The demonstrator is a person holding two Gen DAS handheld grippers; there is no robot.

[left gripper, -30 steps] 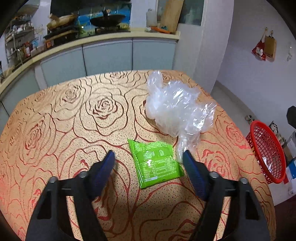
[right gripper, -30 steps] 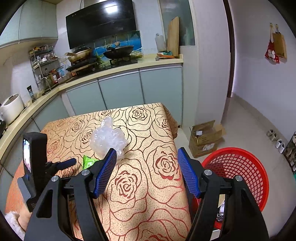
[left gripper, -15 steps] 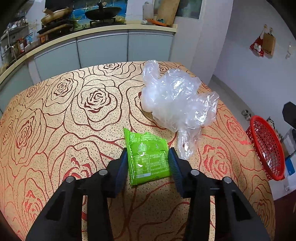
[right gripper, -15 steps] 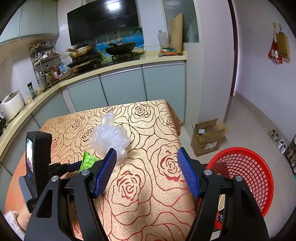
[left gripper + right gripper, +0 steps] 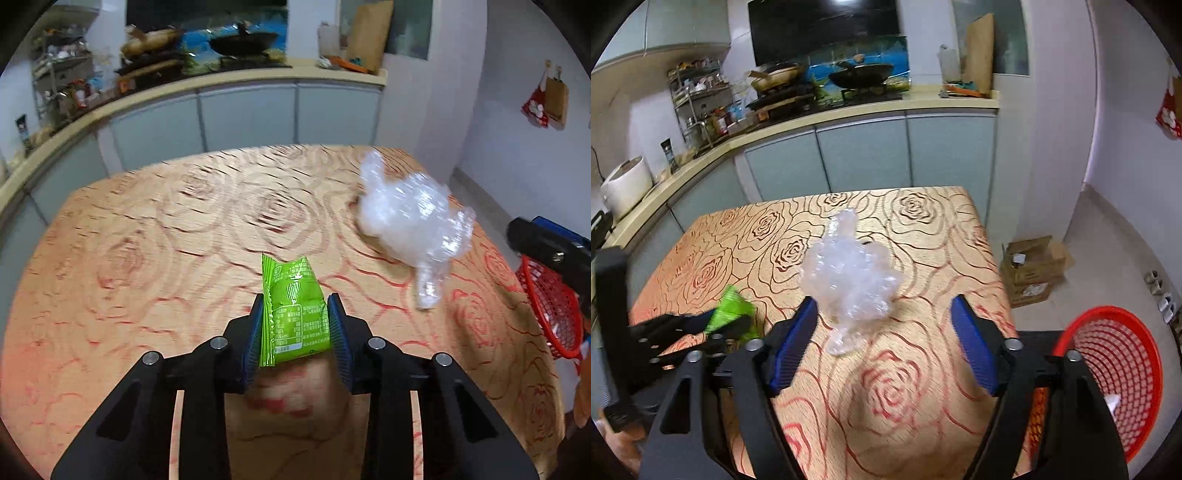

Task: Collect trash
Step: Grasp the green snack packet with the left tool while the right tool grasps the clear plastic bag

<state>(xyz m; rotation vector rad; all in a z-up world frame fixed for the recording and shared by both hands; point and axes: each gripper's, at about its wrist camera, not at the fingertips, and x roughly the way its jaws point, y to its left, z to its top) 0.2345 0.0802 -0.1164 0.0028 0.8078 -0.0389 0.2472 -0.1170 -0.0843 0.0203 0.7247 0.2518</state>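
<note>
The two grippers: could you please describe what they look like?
Both the left gripper and the right gripper have matte black angular linkage arms with silver round screw heads at the joints. Their fingers carry blue ribbed pads. No cables or markings show.

The packet (image 5: 295, 310) sits between the left gripper (image 5: 295, 334) fingers (image 5: 255, 332), above the counter (image 5: 147, 266). To its right the crumpled plastic bag (image 5: 849, 273) lies on the counter, just ahead of the right gripper (image 5: 882, 343). Off the counter's right edge, a basket (image 5: 1115, 369) stands on the floor, a cardboard box (image 5: 1032, 266) behind it.
</note>
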